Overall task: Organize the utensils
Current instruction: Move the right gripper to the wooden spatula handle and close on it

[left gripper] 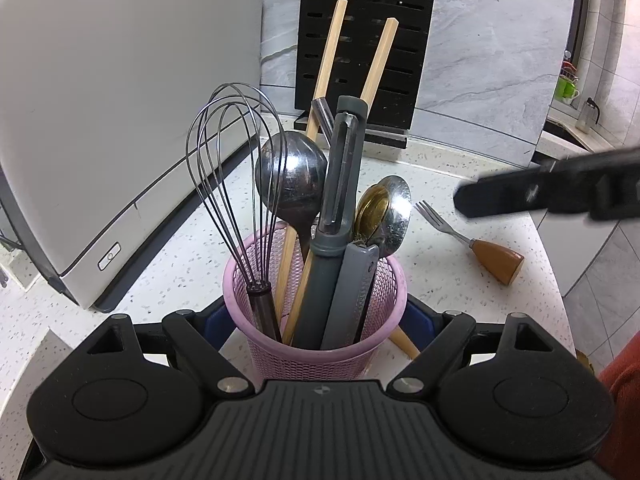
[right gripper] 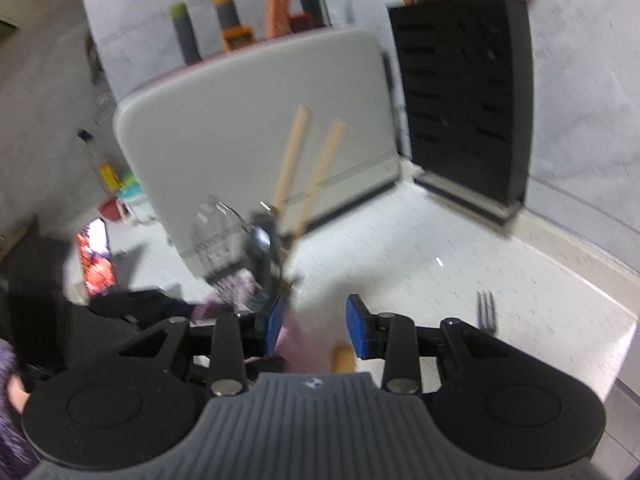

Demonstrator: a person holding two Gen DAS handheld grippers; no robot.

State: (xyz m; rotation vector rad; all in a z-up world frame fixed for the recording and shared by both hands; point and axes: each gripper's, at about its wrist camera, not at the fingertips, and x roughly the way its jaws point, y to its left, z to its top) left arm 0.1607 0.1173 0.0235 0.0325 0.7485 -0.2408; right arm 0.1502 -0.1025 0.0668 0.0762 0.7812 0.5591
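A pink mesh cup [left gripper: 320,344] stands on the speckled counter, with my left gripper [left gripper: 318,320] shut on it, a blue pad against each side. In it stand a wire whisk [left gripper: 236,168], a steel ladle [left gripper: 292,172], two wooden chopsticks [left gripper: 380,60], a grey peeler [left gripper: 340,184] and spoons [left gripper: 388,208]. A fork with a wooden handle [left gripper: 468,240] lies on the counter to the right; its tines [right gripper: 486,310] show in the blurred right wrist view. My right gripper [right gripper: 316,324] hovers beside the cup [right gripper: 236,292], partly open with nothing gripped. One of its black fingers [left gripper: 520,196] reaches in above the fork.
A white slab-like appliance [left gripper: 120,120] leans at the left and a black slotted knife block [left gripper: 364,40] stands against the grey wall. A wooden handle end [left gripper: 404,344] pokes out behind the cup. The counter's rounded edge [left gripper: 556,280] drops off at the right.
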